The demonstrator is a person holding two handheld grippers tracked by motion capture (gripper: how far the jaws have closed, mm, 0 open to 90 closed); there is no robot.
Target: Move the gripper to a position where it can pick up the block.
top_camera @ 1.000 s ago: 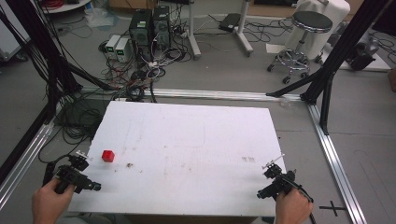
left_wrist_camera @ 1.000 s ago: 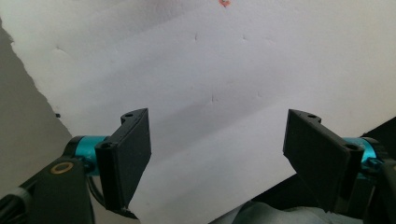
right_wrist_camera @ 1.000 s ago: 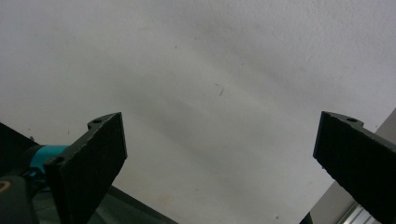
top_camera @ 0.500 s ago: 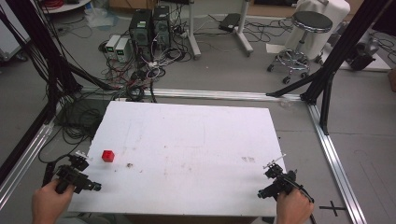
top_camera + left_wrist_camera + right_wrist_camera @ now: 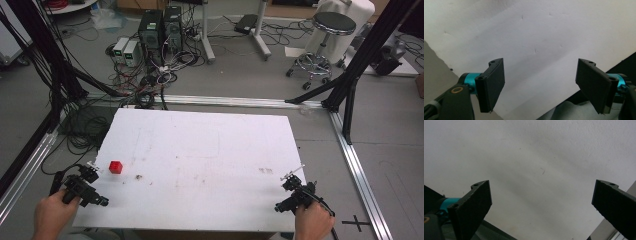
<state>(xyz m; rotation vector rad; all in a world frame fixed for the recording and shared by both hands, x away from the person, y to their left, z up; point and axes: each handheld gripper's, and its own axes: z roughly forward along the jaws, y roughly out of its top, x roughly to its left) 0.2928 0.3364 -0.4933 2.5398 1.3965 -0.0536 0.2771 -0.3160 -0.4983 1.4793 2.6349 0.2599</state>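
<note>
I hold my left gripper at the near left corner of the white table, my left hand coming up from the bottom edge, and its jaws stand well apart with nothing between them; in the left gripper view I look past them onto bare white board, with the board's edge cutting across low in the frame. My right gripper sits at the near right corner in my right hand, jaws also spread wide and empty, and the right gripper view gives me the same plain white surface with a few faint scratches. The one small thing on the board is a red cube, on the left side, just beside my left gripper and not touching it. Near it lies a small dark speck, and toward the right side there is a faint smudge; otherwise the top is scuffed but bare. The table stands inside an aluminium frame on a grey floor. Beyond the far edge I see a tangle of cables running to computer towers, and to the right a round black stool on a chrome wheeled base. Black struts slant down at both sides.
</note>
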